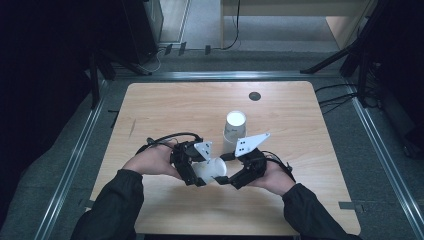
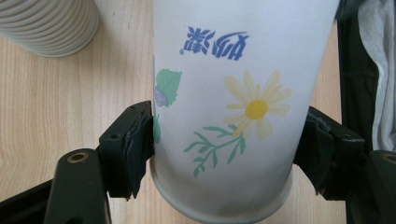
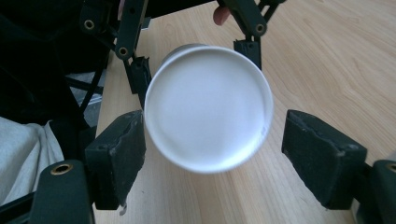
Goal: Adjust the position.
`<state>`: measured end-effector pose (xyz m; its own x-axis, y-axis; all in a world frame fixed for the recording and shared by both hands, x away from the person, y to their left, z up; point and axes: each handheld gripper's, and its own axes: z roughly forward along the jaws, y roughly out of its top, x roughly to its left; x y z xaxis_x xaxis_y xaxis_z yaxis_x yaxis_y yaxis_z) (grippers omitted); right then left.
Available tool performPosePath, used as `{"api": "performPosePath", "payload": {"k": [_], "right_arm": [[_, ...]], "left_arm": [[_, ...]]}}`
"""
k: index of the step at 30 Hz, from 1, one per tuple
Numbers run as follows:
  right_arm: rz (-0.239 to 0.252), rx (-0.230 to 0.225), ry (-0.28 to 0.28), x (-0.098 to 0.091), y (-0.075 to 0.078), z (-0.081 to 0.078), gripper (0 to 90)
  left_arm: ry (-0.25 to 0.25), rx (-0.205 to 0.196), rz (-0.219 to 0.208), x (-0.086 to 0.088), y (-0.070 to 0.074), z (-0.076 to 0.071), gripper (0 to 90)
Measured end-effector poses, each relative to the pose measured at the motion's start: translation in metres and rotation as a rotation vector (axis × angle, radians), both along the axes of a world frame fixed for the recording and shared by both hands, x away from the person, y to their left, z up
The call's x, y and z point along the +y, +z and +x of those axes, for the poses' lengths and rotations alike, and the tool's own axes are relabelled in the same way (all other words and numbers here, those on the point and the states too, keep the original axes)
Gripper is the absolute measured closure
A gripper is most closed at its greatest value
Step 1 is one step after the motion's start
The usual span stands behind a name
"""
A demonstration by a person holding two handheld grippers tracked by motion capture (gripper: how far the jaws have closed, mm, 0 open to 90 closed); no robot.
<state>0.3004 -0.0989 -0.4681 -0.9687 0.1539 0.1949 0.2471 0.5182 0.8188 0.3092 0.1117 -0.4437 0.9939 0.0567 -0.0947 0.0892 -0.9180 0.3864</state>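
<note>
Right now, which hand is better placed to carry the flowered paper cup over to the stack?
Left. The left claw is already shut on the flowered cup, pads on both sides. The right claw stands open around the cup's base, one pad clearly off it. The cup stack stands just beyond.

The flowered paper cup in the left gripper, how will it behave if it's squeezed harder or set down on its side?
The flowered paper cup looks thin-walled, so a harder squeeze from the left gripper would probably dent it. It seems empty, so likely very light. Laid sideways on the table, its round tapered body would probably roll in a curve.
</note>
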Motion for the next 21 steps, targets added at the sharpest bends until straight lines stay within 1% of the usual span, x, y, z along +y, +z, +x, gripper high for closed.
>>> {"api": "performPosePath", "payload": {"k": [1,2,3,4,6,7,8,10,14,15,16,21], "right_arm": [[-0.006,-0.001,0.012,0.005,-0.002,0.0,22.2],[-0.006,-0.001,0.012,0.005,-0.002,0.0,22.2],[-0.01,-0.005,0.018,0.009,-0.003,0.0,22.2],[-0.013,0.001,0.019,0.01,-0.003,-0.001,22.2],[-0.02,0.002,0.02,0.013,-0.004,-0.001,22.4],[-0.02,0.002,0.02,0.013,-0.004,-0.001,22.4],[-0.024,0.002,0.024,0.015,-0.006,-0.001,23.4],[-0.023,0.0,0.025,0.017,-0.006,0.0,24.5],[-0.037,0.003,0.033,0.018,-0.007,-0.001,29.4],[-0.037,0.003,0.033,0.018,-0.007,-0.001,29.4],[-0.036,-0.004,0.038,0.019,-0.007,0.0,33.2],[-0.039,0.006,0.037,0.018,-0.007,0.0,33.4]], "left_arm": [[0.001,0.0,0.005,-0.001,0.0,0.0,26.0],[0.002,0.001,0.009,-0.001,-0.001,0.0,26.0],[0.003,0.004,0.019,-0.002,-0.002,-0.001,26.0],[0.003,0.004,0.019,-0.002,-0.002,-0.001,26.0],[0.003,0.002,0.034,-0.003,-0.004,-0.001,26.0],[0.003,0.002,0.034,-0.003,-0.004,-0.001,25.9],[-0.003,0.0,0.046,-0.004,-0.004,-0.001,26.0],[0.0,0.005,0.042,-0.005,-0.005,-0.002,26.0],[-0.003,0.005,0.042,-0.006,-0.005,-0.002,25.9],[-0.003,0.003,0.042,-0.006,-0.006,-0.002,25.9],[-0.002,0.003,0.044,-0.006,-0.006,-0.002,25.9],[0.002,0.014,0.028,-0.004,-0.007,0.0,25.1]]}}
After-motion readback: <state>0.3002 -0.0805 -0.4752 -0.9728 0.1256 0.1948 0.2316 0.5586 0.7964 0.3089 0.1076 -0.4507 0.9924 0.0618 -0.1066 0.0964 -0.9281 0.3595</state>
